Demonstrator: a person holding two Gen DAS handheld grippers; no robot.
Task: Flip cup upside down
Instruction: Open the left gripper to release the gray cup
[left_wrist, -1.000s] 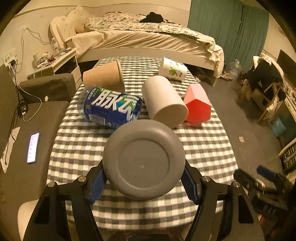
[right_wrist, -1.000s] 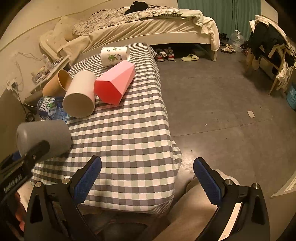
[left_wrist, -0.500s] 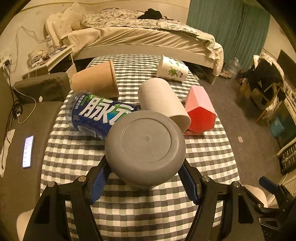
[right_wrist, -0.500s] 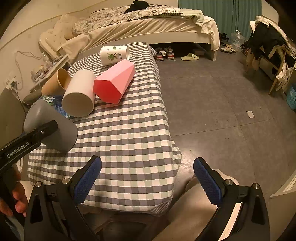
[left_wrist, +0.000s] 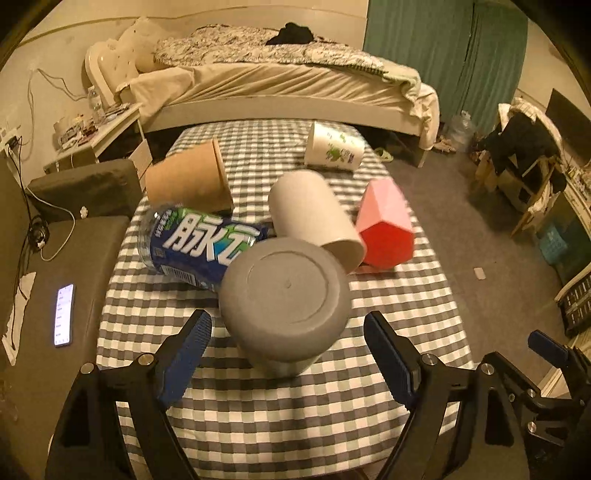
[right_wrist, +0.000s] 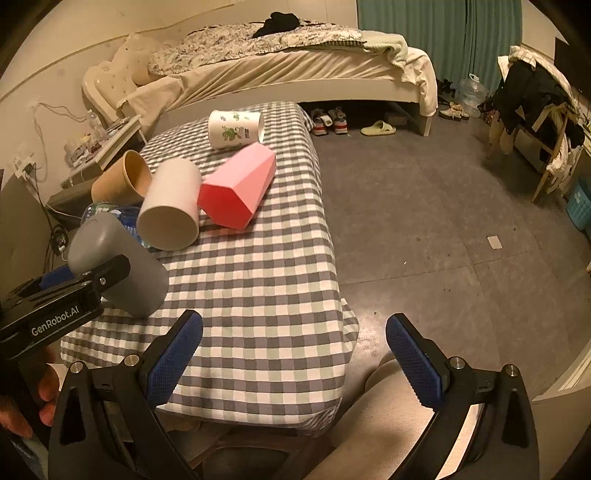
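Observation:
A grey cup (left_wrist: 286, 302) stands upside down on the checked tablecloth (left_wrist: 295, 413), its flat base up and tilted a little toward me. My left gripper (left_wrist: 288, 354) is open, its blue pads on either side of the cup and apart from it. The cup also shows at the left of the right wrist view (right_wrist: 118, 266), with the left gripper's finger in front of it. My right gripper (right_wrist: 291, 354) is open and empty over the table's near right corner.
Lying on the table behind the grey cup: a blue bottle (left_wrist: 199, 247), a brown paper cup (left_wrist: 188, 182), a white cup (left_wrist: 314, 216), a pink faceted cup (left_wrist: 386, 229) and a printed white cup (left_wrist: 334, 151). A bed stands beyond. A phone (left_wrist: 63, 314) lies left.
My left gripper lowered the grey cup onto the cloth and opened, letting it go. The right gripper has stayed where it was.

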